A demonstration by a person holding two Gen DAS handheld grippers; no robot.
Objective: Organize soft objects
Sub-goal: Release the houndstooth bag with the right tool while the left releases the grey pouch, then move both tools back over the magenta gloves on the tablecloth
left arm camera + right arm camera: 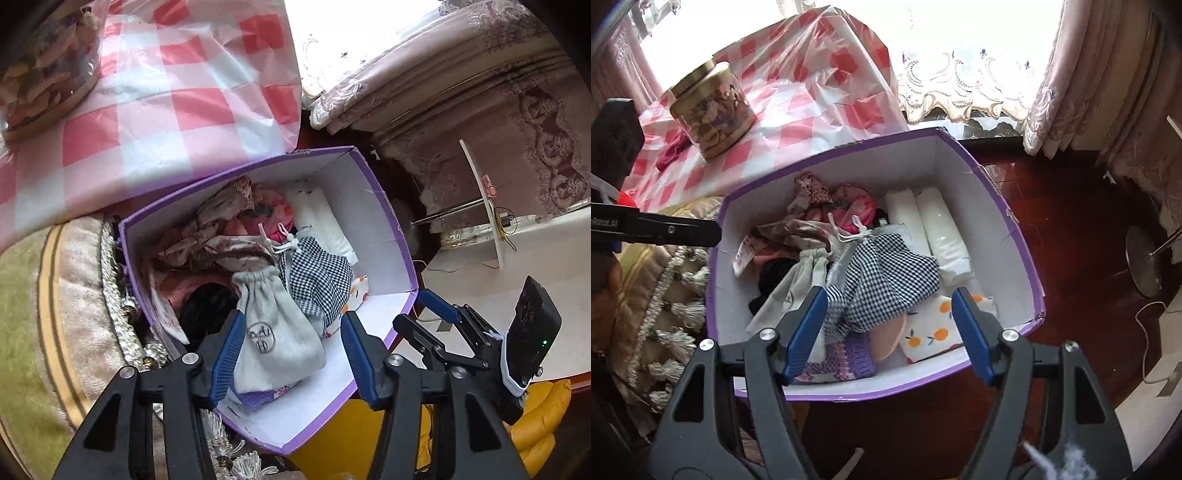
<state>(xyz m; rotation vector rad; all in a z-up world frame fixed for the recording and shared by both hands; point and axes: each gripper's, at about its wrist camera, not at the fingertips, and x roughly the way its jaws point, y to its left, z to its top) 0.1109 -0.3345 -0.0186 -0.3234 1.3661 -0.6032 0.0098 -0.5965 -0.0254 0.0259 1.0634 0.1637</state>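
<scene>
A purple box (388,206) with a white inside holds several soft things: a grey drawstring pouch (273,328), a black-and-white checked pouch (317,280), floral cloths (229,221) and white rolls (321,218). My left gripper (291,347) is open just above the grey pouch, its fingers either side of it. In the right wrist view the box (1008,229) shows the checked pouch (894,273), an orange-print cloth (931,332) and a purple knit piece (849,358). My right gripper (890,328) is open over the box's near end, holding nothing.
A red-and-white checked tablecloth (798,103) covers a table behind the box, with a glass jar (713,110) on it. A tasselled cushion (665,295) lies left of the box. A dark wood floor (1071,221), curtains (1108,74) and a metal stand base (1145,258) are at the right.
</scene>
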